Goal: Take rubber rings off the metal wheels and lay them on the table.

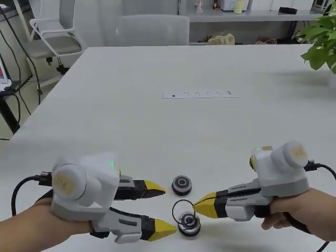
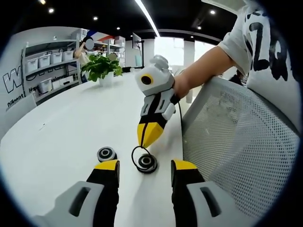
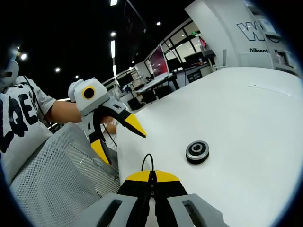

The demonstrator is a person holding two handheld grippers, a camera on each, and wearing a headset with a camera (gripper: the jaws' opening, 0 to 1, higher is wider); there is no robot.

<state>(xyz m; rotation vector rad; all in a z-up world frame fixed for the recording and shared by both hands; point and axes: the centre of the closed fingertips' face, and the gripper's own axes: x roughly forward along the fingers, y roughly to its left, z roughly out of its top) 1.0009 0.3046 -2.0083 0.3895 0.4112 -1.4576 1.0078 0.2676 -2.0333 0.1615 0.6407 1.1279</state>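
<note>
Two small metal wheels lie near the front edge of the white table (image 1: 157,121). The far wheel (image 1: 181,184) (image 2: 107,153) (image 3: 197,151) keeps its black rubber ring. The near wheel (image 1: 189,222) (image 2: 147,162) sits between the spread jaws of my left gripper (image 1: 164,207) (image 2: 146,163), which is open and holds nothing. My right gripper (image 1: 198,203) (image 3: 151,176) is shut on a thin black rubber ring (image 1: 181,207) (image 2: 137,152) (image 3: 147,161). The ring stands as a loop beside and above the near wheel. Whether it still hangs on that wheel I cannot tell.
A strip of small labels (image 1: 199,94) lies mid-table. A green plant (image 1: 320,42) stands at the far right edge and chairs (image 1: 152,29) behind the far edge. A mesh chair back (image 2: 236,142) is close to the table's near edge.
</note>
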